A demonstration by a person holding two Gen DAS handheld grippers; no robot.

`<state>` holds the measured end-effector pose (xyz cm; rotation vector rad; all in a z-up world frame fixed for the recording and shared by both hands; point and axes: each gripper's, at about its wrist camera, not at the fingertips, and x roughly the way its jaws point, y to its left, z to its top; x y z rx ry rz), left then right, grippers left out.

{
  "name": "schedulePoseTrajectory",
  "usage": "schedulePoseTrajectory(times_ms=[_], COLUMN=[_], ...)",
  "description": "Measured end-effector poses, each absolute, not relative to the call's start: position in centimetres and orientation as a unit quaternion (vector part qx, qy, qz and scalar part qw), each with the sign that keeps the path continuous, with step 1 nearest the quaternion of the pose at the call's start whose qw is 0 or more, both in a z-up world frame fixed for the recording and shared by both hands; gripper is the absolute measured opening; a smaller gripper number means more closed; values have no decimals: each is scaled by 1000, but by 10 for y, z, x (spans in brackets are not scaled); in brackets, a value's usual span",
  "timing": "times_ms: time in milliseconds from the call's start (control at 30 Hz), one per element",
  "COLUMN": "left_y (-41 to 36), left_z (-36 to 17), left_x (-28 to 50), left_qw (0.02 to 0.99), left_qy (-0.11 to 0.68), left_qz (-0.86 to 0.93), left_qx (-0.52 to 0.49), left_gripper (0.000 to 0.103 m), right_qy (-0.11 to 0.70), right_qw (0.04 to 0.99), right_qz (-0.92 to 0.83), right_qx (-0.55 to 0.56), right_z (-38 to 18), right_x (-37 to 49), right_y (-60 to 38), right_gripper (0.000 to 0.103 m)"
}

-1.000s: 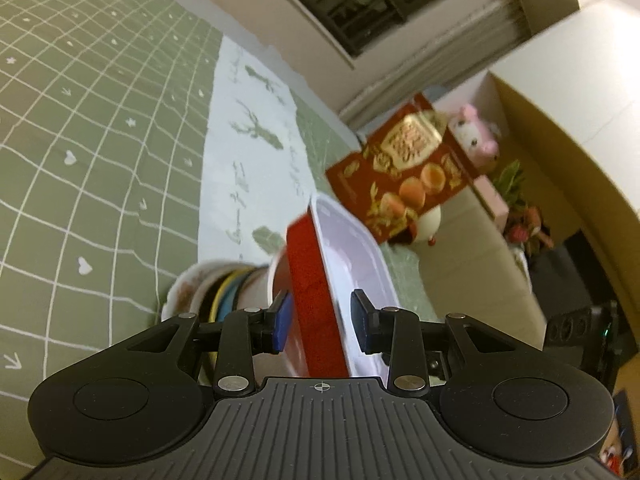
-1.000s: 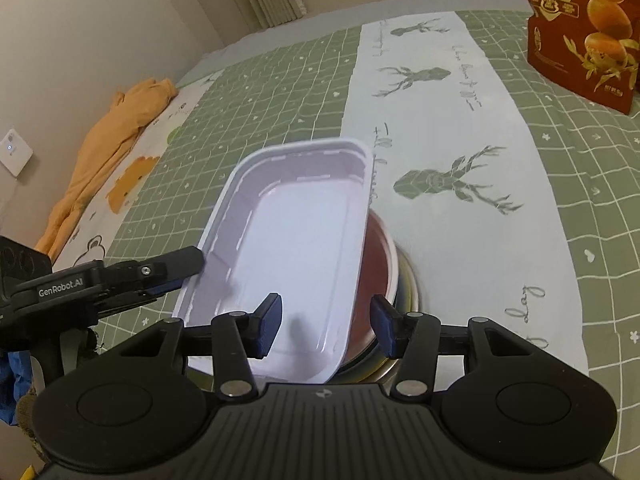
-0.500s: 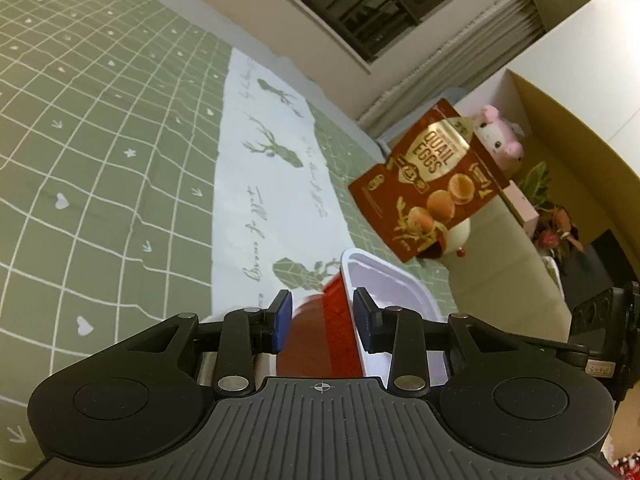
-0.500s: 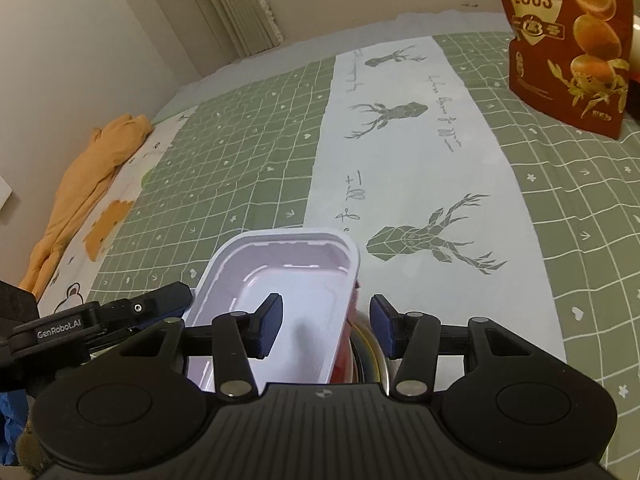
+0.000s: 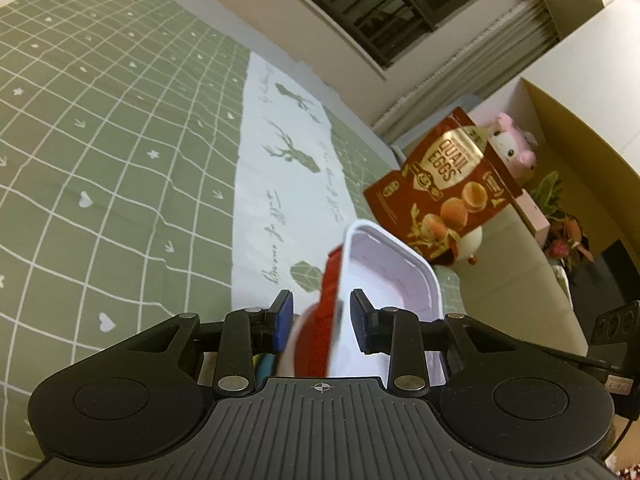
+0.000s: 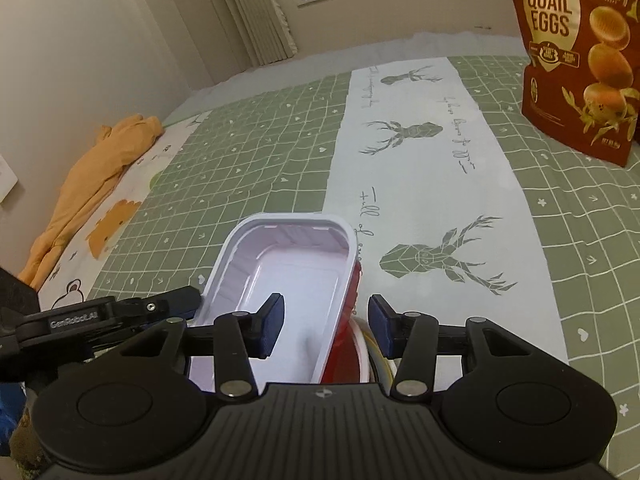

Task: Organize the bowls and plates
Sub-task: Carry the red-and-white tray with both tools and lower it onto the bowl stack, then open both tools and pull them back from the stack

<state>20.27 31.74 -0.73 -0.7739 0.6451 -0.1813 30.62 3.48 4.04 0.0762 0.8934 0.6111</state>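
Two tools meet over one rectangular tray, red outside and white inside, which sits tilted at the near edge of the bed, over a stack of bowls whose white and yellow rims show just under its right side. The left tool straddles the tray's left long wall, one finger outside against the red and the other inside over the white. Its jaws have just closed a little with that wall between them, but whether the pads press on it cannot be told. The right tool straddles the opposite long wall with its jaws apart and a gap showing on either side of the wall. The bed carries a green checked cover with a white deer-print strip running away from the tray. A red quail eggs bag stands upright at the far right, well apart from the tray. An orange cloth lies crumpled at the far left by the wall.
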Motion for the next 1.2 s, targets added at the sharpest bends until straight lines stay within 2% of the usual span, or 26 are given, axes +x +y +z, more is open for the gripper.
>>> schedulePoseTrajectory(times_ms=[267, 600, 933, 1067, 1200], left_y=[301, 301, 301, 303, 305], left_z=[-1, 21, -1, 3, 14], left_x=[193, 160, 180, 172, 151], left_qw=[870, 872, 854, 860, 875], left_qy=[313, 276, 321, 312, 283], left_qz=[-132, -175, -157, -144, -105], left_qx=[-356, -366, -378, -378, -378], left_gripper=[34, 34, 34, 34, 34], right_qy=[466, 441, 469, 457, 408], right_qw=[827, 834, 823, 830, 862], right_qz=[312, 327, 317, 317, 299], right_qx=[35, 53, 58, 51, 20], right_z=[28, 55, 30, 31, 40], right_x=[289, 270, 272, 270, 257], right_y=[39, 26, 27, 26, 23], right_gripper=[48, 48, 48, 48, 48])
